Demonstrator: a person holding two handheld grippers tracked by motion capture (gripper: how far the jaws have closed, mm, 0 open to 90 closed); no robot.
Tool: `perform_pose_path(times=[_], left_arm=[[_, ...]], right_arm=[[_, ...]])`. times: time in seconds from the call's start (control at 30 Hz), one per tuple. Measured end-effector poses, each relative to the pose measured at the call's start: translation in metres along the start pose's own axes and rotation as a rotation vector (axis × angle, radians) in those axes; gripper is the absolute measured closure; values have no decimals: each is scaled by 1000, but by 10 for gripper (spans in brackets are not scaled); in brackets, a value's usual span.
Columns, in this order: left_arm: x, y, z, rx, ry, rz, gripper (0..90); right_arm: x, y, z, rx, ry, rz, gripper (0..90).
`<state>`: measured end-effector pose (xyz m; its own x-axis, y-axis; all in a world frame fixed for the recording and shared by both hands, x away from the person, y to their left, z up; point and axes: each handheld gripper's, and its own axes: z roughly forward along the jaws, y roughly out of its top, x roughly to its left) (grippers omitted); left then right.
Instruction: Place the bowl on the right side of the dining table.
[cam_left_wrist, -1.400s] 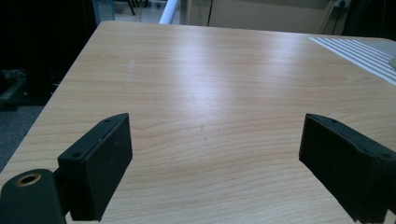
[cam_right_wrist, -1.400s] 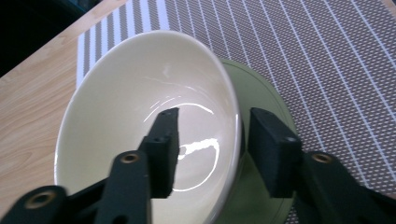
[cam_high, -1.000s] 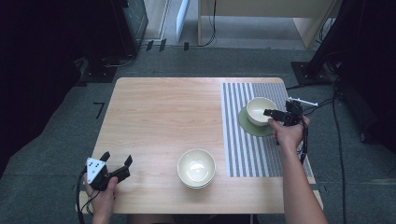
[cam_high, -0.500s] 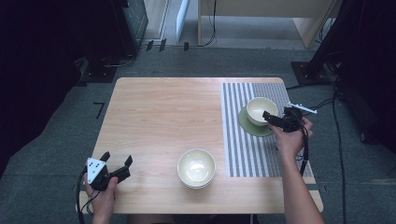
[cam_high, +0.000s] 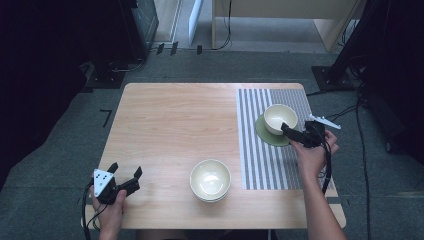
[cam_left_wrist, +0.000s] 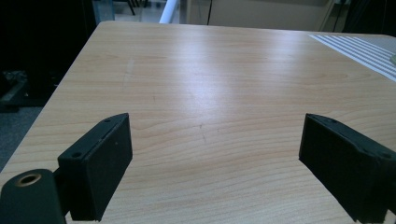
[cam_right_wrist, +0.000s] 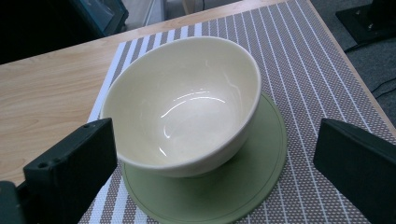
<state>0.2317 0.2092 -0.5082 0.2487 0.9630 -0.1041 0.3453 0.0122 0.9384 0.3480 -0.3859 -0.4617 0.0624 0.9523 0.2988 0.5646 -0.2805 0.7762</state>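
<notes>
Wooden counter (cam_high: 170, 130) w/ striped mat (cam_high: 255, 150) is set on grey floor (cam_high: 50, 165). Left gripper (cam_high: 126, 173) and right gripper (cam_high: 286, 129) are held w/ jaws apart, the right near a cream bowl (cam_high: 280, 118).

Wooden table (cam_high: 175, 125), striped placemat (cam_high: 255, 150) right side; dark cabinet (cam_high: 142, 20), cables (cam_high: 365, 145) on floor.

left gripper (cam_high: 123, 175) low at the near left, jaws wide apart; right gripper (cam_high: 290, 130) likewise gaping
</notes>
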Motion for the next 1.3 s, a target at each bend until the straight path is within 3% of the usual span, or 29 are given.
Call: perform_pose_path(times=[1.3], left_arm=[[-1, 0, 0, 3, -2, 8, 95]], right_arm=[[-6, -41, -42, -25, 1, -70, 0]])
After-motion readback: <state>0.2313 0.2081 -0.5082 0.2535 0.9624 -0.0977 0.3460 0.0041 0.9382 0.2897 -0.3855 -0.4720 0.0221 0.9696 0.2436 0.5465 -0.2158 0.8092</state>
